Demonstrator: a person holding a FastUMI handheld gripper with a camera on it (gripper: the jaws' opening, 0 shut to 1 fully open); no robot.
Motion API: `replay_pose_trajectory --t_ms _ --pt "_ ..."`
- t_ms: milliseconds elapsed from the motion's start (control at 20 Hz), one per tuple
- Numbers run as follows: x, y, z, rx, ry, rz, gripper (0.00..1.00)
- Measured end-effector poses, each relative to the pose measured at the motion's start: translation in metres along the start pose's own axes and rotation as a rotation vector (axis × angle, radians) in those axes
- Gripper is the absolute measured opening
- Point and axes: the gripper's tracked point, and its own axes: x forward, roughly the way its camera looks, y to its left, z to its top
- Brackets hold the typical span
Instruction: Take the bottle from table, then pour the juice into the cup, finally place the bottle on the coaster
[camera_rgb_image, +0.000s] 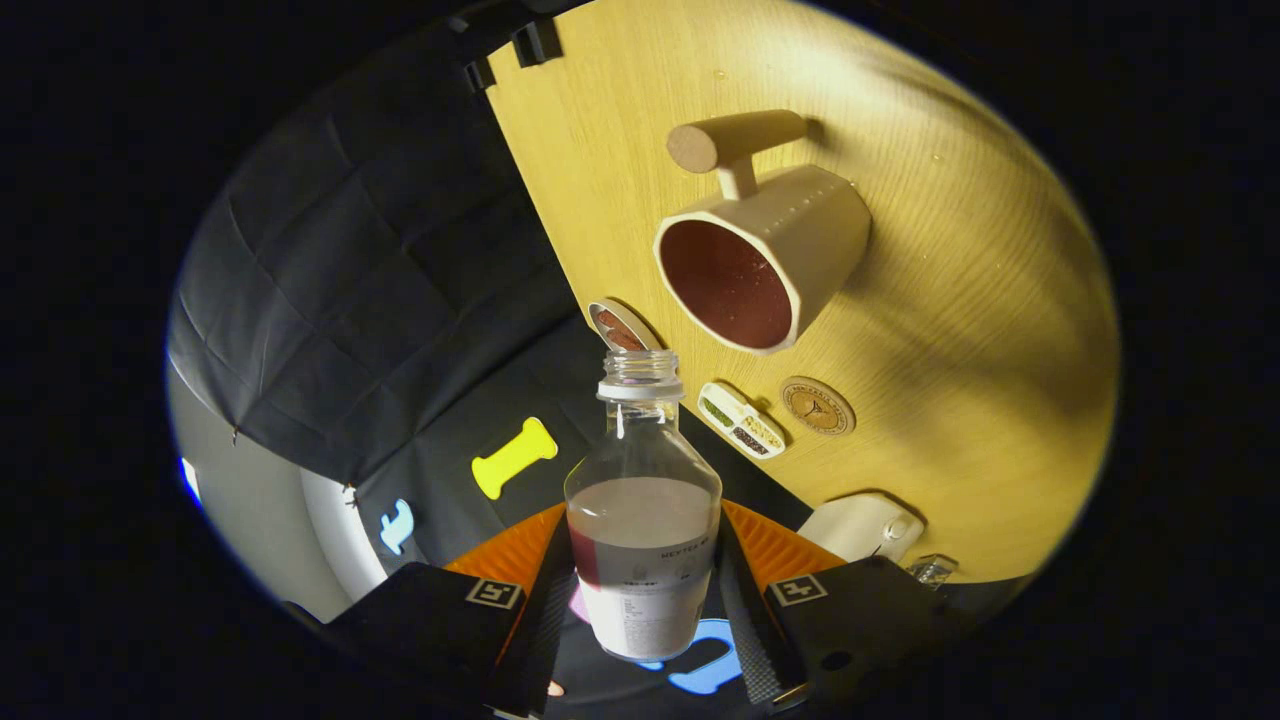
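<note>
- Gripper view: gripper (645, 575) clenched on the bottle (643, 530), one orange finger (510, 555) pressing each side of the lower body, around the label.
- Bottle uncapped, open mouth pointing ahead toward the cup (762, 265); pale liquid sits in the lower half, neck looks empty.
- Whole scene looks rolled, so the bottle is probably tipped for the pour or coming back from it; cannot tell which.
- Cup is beyond the bottle mouth on the wooden table (950, 300), handle on the far side, inside looks dark red. Cannot tell how full it is.
- Round coaster (817, 405) lies flat on the table between cup and fingers, just beside a small oblong tray (741, 420).
- A small round dish (620, 325) sits at the table edge just past the bottle mouth.
- White box (860, 525) on the table near the right finger.
- Doing it well, my read: keep the mouth over the cup opening, roll slowly, keep the squeeze firm because the smooth bottle could slip.
- Edges and room: table edge runs right by the bottle; the mouth hangs about over that edge, so drips could miss the table.
- Path to the coaster is short but tight: tray touching close on one side, cup well apart on the other. Set down upright, centred.
</note>
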Motion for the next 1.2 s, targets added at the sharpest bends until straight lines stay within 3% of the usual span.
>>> replay_pose_trajectory --t_ms 350,500,750,1000,1200 --pt "-0.012 -0.007 -0.005 -0.501 0.007 -0.004 0.74" --pt "-0.022 -0.01 0.002 -0.82 -0.061 -0.015 0.74" --pt "-0.046 -0.021 0.016 -1.411 -0.145 -0.125 0.74" --pt "-0.044 0.017 -0.023 -1.858 -0.23 0.029 0.74" --pt "-0.033 0.021 -0.077 -2.073 -0.223 0.225 0.74"
